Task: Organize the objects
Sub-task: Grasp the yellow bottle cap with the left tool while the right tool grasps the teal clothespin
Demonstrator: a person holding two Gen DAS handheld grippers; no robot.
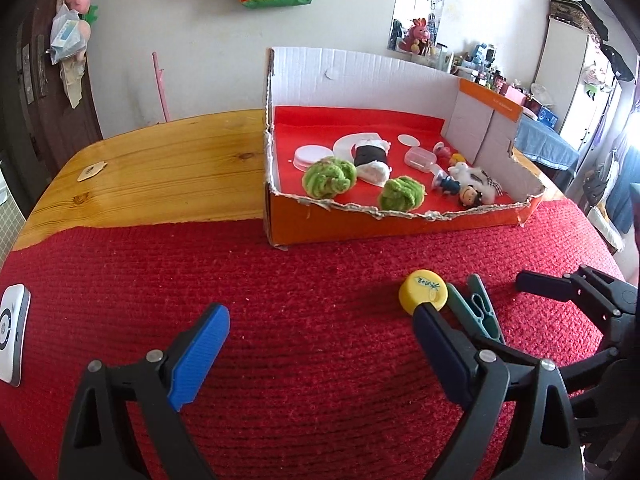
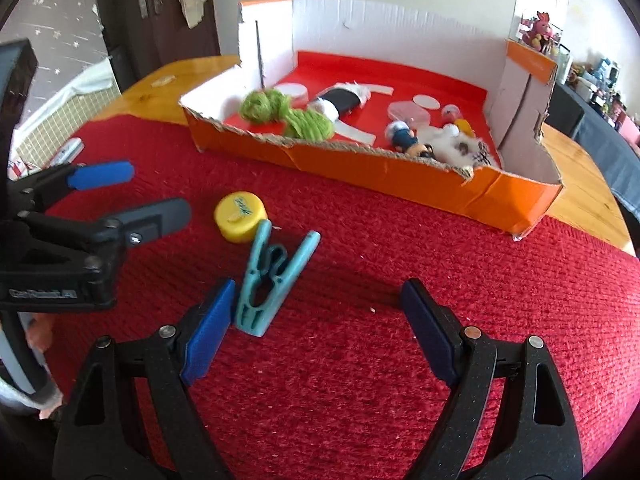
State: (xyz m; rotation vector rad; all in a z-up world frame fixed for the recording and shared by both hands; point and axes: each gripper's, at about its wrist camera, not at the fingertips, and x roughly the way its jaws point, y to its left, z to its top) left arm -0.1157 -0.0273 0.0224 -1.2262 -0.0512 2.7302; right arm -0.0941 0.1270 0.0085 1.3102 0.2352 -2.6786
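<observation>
Clothespin (image 2: 269,280), teal plastic, lay on the red knitted mat (image 2: 360,380) with a yellow bottle cap (image 2: 239,216) touching its far tip. Both sat just in front of the orange cardboard box (image 2: 400,176), whose red floor held two green yarn balls (image 1: 329,176), a black-and-white roll (image 1: 371,158), small figurines (image 1: 470,194) and white lids (image 1: 308,157). The right gripper (image 2: 316,328) hovered with jaws spread wide and empty, its left pad just beside the clothespin. The left gripper (image 1: 320,344) was likewise wide apart, holding nothing, near the cap.
</observation>
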